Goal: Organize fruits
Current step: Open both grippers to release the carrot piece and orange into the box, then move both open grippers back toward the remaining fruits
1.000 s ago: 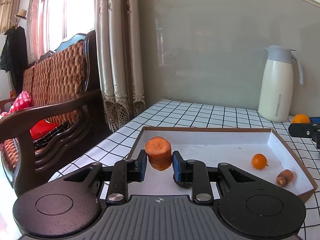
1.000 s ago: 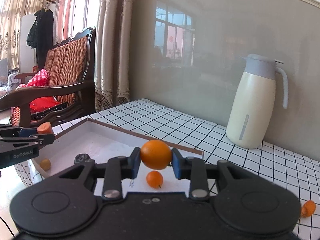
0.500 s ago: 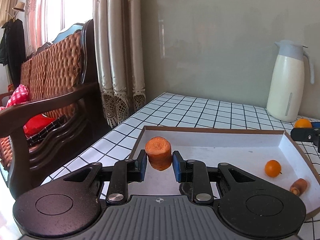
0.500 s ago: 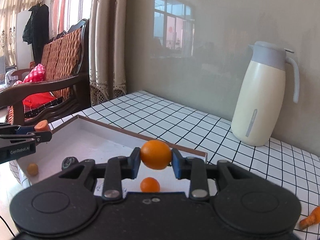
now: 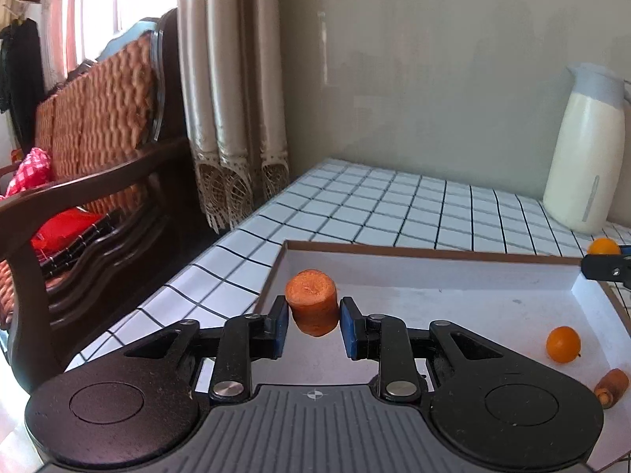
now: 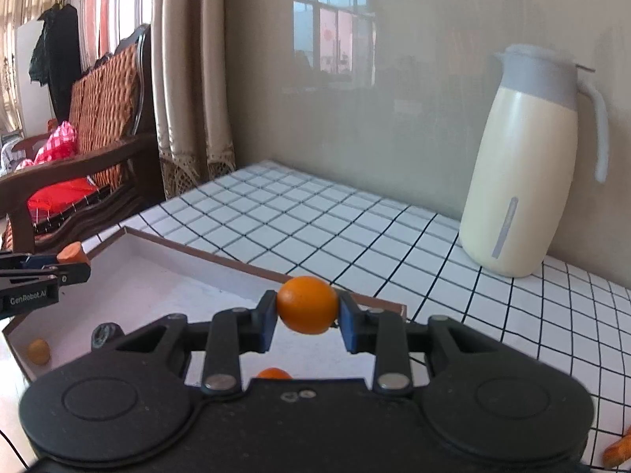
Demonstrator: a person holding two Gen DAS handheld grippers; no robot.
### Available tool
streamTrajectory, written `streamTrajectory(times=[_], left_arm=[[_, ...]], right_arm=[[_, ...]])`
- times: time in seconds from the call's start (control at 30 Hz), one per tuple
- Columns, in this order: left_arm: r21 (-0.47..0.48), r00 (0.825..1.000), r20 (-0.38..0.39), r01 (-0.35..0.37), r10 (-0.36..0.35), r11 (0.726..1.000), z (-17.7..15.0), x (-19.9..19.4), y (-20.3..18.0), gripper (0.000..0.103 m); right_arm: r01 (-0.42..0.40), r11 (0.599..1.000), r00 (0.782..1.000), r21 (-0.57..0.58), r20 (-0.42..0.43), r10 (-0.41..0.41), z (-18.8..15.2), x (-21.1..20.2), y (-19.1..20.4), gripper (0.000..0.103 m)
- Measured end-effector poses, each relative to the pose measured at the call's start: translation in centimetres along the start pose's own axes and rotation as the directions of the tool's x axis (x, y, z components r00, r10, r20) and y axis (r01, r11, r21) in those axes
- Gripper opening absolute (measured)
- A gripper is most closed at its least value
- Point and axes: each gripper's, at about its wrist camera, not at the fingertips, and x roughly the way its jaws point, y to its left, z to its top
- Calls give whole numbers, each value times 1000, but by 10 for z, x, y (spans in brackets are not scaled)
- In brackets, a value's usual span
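Note:
My left gripper is shut on a thick carrot chunk and holds it above the near left part of the white cardboard tray. A small orange and a carrot piece lie in the tray at the right. My right gripper is shut on an orange above the tray's right end. Another small orange shows just below it. A dark fruit and a small yellow-orange fruit lie in the tray's near left corner.
A cream thermos jug stands at the back right of the checked tabletop. A carrot piece lies on the table at the far right. A wooden wicker bench and curtains stand left of the table edge.
Both grippers have moved forward and lower over the tray, still holding their loads. The views have shifted left, so the jug sits further right and the loose orange has slid under the right gripper.

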Motion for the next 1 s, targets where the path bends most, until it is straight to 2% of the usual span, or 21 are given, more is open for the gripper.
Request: streamTrajectory(times=[0.07,0.1,0.13,0.17,0.2,0.23,0.37,0.8,1.0], left_arm=[[-8,1000,-2,-1,1,1000,1,1,-1,30],[-13,1000,4,-9,9,1000,0,0,-1,54],[-22,1000,24,-10,11,1000,0,-3,0,74],[-29,997,64,-32,33,999,-2,-8,0,103],[-31,991,116,-68,71,997,-3,-13,-1,103],[-18,987,136,-79,81,997,-4,-17,-2,103],[-4,990,127,-67,67,998,-2,-19,-3,103],[-1,988,135,-72,71,997,1,-35,-2,103],[-25,981,184,-53,56,998,-10,-62,-5,103]], right_arm=[[17,1000,998,-24,-67,-19,3,13,2,37],[38,999,998,-28,-56,-39,3,15,1,55],[50,999,998,-16,-24,-51,3,12,0,77],[56,998,998,1,6,-56,2,9,-2,82],[65,998,997,10,27,-65,1,7,-3,86],[77,997,996,15,38,-77,0,6,-4,91],[78,996,996,35,35,-79,-2,7,-9,97],[70,995,997,77,41,-73,-3,-7,-18,97],[45,998,991,53,127,-52,-14,-48,-13,97]])
